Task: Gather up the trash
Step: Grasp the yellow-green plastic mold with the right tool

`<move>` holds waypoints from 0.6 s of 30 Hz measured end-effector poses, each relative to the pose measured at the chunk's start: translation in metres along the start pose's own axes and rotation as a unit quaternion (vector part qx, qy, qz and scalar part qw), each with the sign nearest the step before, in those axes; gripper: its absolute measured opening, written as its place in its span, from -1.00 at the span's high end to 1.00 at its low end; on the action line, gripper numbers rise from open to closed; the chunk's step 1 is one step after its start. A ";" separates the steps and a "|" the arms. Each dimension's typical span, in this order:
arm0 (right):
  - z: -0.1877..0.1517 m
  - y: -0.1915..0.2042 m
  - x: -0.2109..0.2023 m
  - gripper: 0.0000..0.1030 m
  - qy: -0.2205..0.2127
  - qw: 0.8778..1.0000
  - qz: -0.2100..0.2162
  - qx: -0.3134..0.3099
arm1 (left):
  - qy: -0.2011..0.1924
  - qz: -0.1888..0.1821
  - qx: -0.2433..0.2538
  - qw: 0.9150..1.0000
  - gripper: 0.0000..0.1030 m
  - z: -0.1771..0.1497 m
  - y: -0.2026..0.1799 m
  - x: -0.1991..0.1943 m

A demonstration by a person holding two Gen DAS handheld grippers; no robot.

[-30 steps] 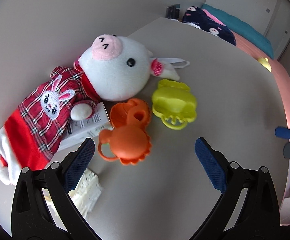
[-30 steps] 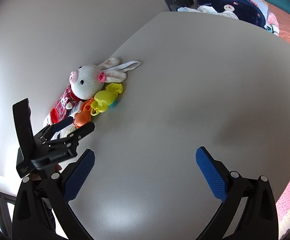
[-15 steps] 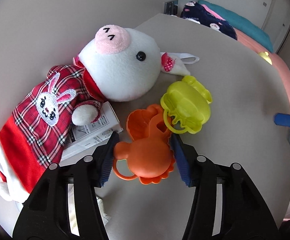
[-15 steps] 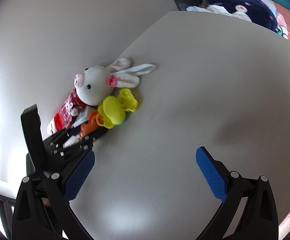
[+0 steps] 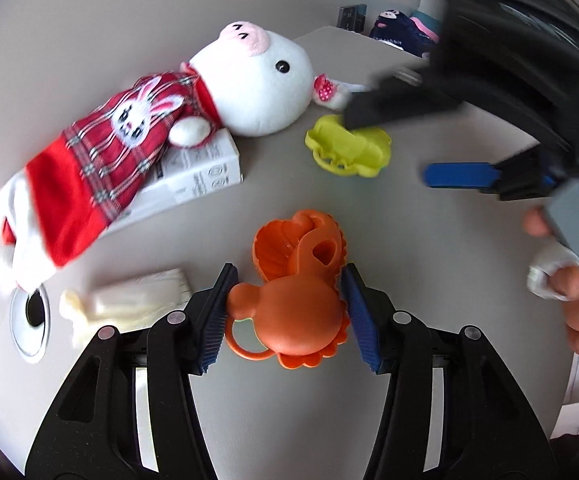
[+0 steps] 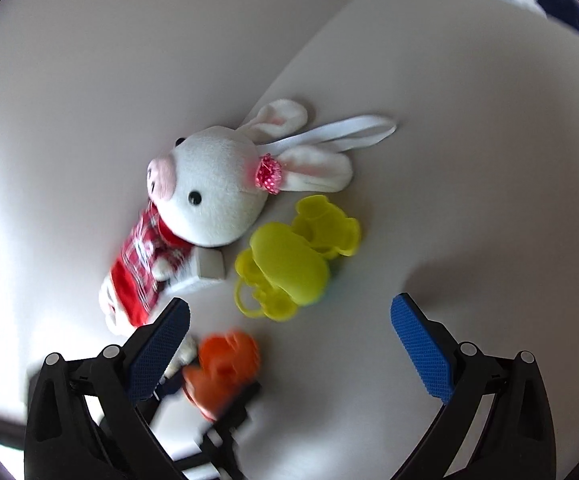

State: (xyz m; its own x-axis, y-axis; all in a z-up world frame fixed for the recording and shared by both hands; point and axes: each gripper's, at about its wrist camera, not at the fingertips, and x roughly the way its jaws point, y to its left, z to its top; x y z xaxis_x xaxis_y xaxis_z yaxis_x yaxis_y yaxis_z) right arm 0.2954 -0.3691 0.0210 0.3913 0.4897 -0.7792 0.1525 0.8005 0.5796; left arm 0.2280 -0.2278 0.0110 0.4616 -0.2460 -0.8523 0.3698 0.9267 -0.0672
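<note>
my left tongs (image 5: 287, 312) are clenched on the orange toy (image 5: 293, 304), both blue pads pressed against its sides, with its loop handle hanging out at the near left. the toy sits low over the pale table (image 5: 429, 264), near me. to its left on the table lies a crumpled cream wrapper (image 5: 129, 300), just beside the left pad, and further left a round white-rimmed hole (image 5: 31, 320) in the tabletop. beyond those, a plush rabbit (image 5: 177, 112) in a red plaid dress lies along the far left, partly on top of a white box (image 5: 193, 176). the yellow toy (image 5: 349, 146) rests on the table right of the rabbit's head. my right tongs (image 6: 289, 344) are released, the pads spread wide, and from their own camera they hover just near of the yellow toy (image 6: 289, 264), which lies between them and the rabbit's head (image 6: 217, 192). in the left view one of the right tongs' fingers overlaps the far edge of the yellow toy; i cannot tell whether it touches. the orange toy (image 6: 221, 368) shows blurred at the near left there.
</note>
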 end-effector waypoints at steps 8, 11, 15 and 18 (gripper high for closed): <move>0.014 0.023 0.021 -0.60 -0.005 1.000 -0.020 0.010 | 0.002 -0.002 -0.018 1.000 -0.03 -0.013 0.012 -0.011; 0.020 0.031 0.027 -0.09 -0.009 0.999 -0.053 -0.004 | -0.001 -0.003 -0.021 1.000 -0.03 -0.018 0.018 -0.015; 0.021 0.035 0.030 0.04 -0.004 0.998 -0.062 -0.029 | -0.010 -0.004 -0.024 1.000 -0.03 -0.026 0.024 -0.027; 0.013 0.035 0.023 0.15 -0.003 0.997 -0.052 -0.048 | -0.012 -0.004 -0.026 1.000 -0.03 -0.027 0.021 -0.032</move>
State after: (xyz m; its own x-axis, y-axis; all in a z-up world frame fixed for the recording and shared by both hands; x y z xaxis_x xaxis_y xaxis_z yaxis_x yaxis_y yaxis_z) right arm 0.3214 -0.3345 0.0259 0.3829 0.4002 -0.8326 0.1056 0.8764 0.4698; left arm 0.1993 -0.1925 0.0231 0.4783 -0.2606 -0.8386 0.3312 0.9380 -0.1026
